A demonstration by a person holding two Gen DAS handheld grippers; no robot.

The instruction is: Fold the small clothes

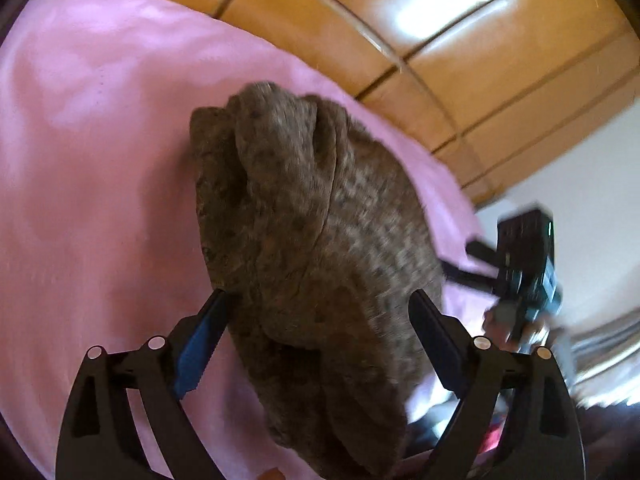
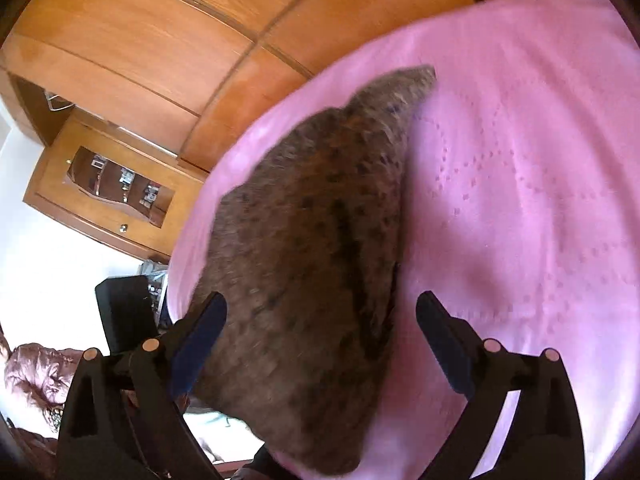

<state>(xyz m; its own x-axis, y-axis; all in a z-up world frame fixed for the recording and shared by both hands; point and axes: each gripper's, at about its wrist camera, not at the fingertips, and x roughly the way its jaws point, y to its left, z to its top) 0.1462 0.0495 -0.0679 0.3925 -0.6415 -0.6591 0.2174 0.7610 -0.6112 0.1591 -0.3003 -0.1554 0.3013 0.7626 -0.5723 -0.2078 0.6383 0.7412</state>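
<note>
Both grippers stand wide with nothing pinched. On my left gripper (image 1: 320, 300) the blue-padded fingers (image 1: 202, 344) frame the near part of the brown speckled garment (image 1: 304, 248), and I see the left finger's tip touching or just beside the cloth edge, while the other finger's tip lies over its right edge; neither pad presses on it. The garment lies bunched on the pink bedspread (image 1: 92, 152), its long axis running from between my fingers up and away, slightly leftward, toward a rounded, folded-over end with deep creases near the middle of the bed. In the left wrist view the right gripper shows as a dark blurred shape at the right edge of the bedspread. From my right gripper (image 2: 322, 304) the same garment (image 2: 312, 248) fills the gap between the fingers and sits closer to the left pad (image 2: 198, 352), overlapping it, with bare pink bedspread (image 2: 520, 200) between the cloth and the right pad. Here its long axis runs from the lower middle up and to the right, tapering to a pointed corner. Behind the bed stands a wooden wardrobe (image 2: 152, 52), and a small cabinet with a glass door (image 2: 100, 184) sits at the left.
</note>
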